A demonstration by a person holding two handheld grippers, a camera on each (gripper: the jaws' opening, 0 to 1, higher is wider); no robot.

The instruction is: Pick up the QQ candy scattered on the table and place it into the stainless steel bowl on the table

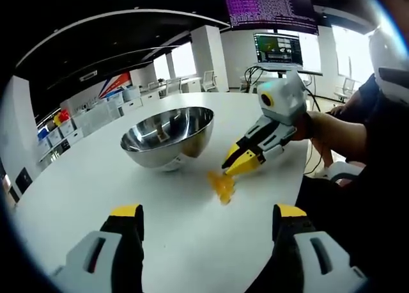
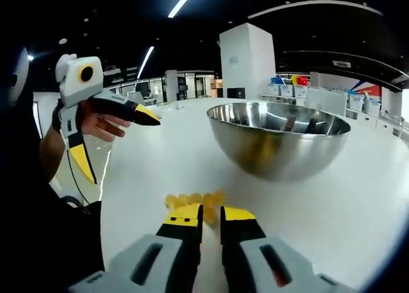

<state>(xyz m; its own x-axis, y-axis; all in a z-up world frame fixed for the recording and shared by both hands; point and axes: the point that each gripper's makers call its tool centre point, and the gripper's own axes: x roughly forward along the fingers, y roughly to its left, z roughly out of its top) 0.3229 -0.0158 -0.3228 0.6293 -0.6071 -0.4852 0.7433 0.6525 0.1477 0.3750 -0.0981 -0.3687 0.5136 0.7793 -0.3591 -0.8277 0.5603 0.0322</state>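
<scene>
Gripping: right tongs (image 2: pixel 211 213) nearly clenched at yellow QQ candy cluster (image 1: pixel 223 185), mid-desk.
Hovering: left tongs (image 1: pixel 203 217) released.
Standing: stainless steel bowl (image 1: pixel 167 137) beside candy.

monitors (image 1: pixel 277 48) lit | storage bins (image 1: pixel 57 132) along wall | white pillar (image 2: pixel 247 61)

right gripper (image 1: pixel 234 167) at candy (image 1: pixel 223 186), bowl (image 1: pixel 167 137) beside

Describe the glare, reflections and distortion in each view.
Left gripper view: window glare washes out the upper right; the bowl mirrors the ceiling; fisheye curves the table edge. Right gripper view: dim room, bright ceiling strips, sheen on the table beside the left gripper.
</scene>
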